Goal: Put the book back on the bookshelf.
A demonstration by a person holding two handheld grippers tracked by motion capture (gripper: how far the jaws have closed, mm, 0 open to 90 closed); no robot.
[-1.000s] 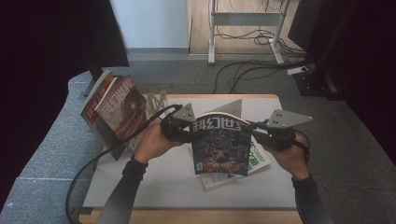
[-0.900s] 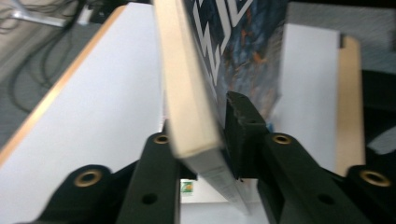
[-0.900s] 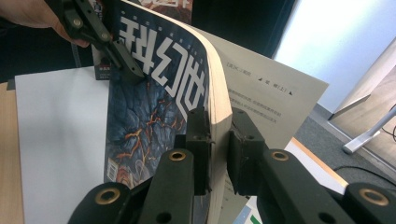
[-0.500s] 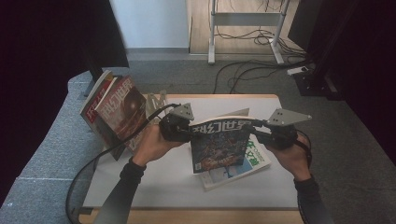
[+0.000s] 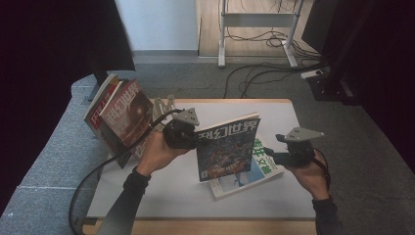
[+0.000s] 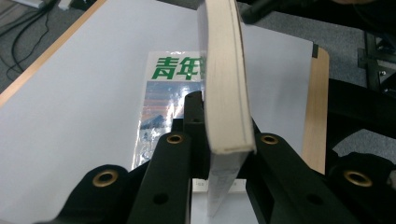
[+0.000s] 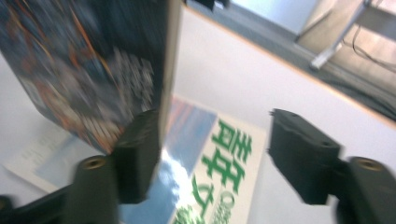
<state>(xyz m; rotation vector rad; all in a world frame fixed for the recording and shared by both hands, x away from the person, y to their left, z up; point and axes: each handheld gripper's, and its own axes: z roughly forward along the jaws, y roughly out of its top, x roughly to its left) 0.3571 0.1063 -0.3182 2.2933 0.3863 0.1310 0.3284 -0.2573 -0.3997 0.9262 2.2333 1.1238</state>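
1. Left gripper (image 5: 193,139) clamped tight on the left edge of the dark sci-fi magazine (image 5: 226,147), seen edge-on between its jaws in the left gripper view (image 6: 226,93).
2. Magazine held upright above the white table (image 5: 161,186), cover facing the person.
3. Right gripper (image 5: 274,147) just off its right edge, jaws just been opening, nothing pinched between them (image 7: 210,154).
4. Green-titled magazine (image 5: 249,171) lying flat underneath; more magazines (image 5: 120,117) leaning at the table's left.
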